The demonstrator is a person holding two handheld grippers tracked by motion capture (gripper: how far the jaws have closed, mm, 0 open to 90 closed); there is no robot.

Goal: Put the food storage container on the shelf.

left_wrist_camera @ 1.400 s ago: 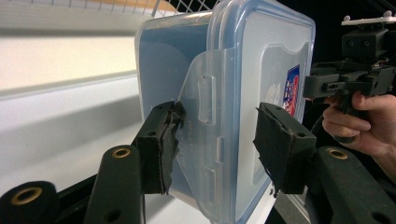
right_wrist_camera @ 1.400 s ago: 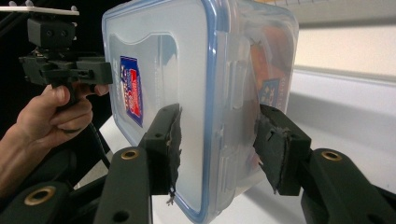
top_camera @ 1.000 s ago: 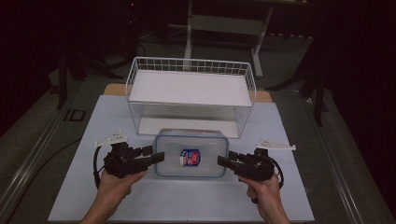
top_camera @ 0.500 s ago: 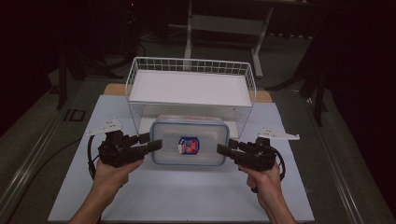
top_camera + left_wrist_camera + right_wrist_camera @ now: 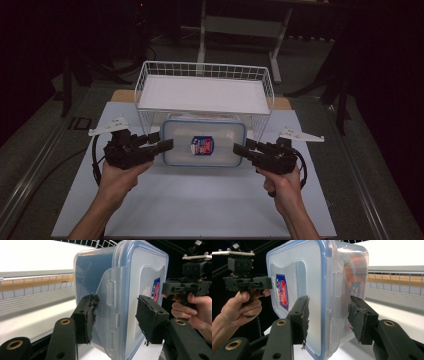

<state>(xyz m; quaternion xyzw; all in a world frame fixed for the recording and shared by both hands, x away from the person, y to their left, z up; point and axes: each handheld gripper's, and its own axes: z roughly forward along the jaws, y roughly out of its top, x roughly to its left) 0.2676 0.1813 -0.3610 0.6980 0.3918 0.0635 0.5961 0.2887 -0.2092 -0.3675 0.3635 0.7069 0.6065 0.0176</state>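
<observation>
Fingers (image 5: 86, 315) of the left gripper (image 5: 159, 146) clamp the left end of the clear rectangular plastic food box with a blue-rimmed snap lid (image 5: 204, 142): in the left gripper view one torn black pad lies against the box wall and the other against the lid face beside the clip flap. At the box's other end the right gripper (image 5: 242, 150) does the same, its pads (image 5: 304, 315) pressed on lid and wall, jaws closed on the box. So the pick-up looks done, as I judge it: the box hangs between the two grippers, level in the high view, clear of the pale blue-white table mat (image 5: 200, 205) and just in front of the white wire basket with a flat white floor (image 5: 205, 92).

What seems left is to carry the box up over the basket's near wall, lower it onto the white floor, and let go with both sides. That near wire wall, right behind the box, is the one thing in the way; the box must clear its top rim, and both grippers have to move together or the box may twist in the pads.

Left of the box a hand (image 5: 117, 177) holds the left gripper, with its black cable looping beside it. Right of the box, the other hand (image 5: 281, 187) holds the right gripper. Beyond the basket stand grey metal table legs (image 5: 240, 30) on a dark floor.
</observation>
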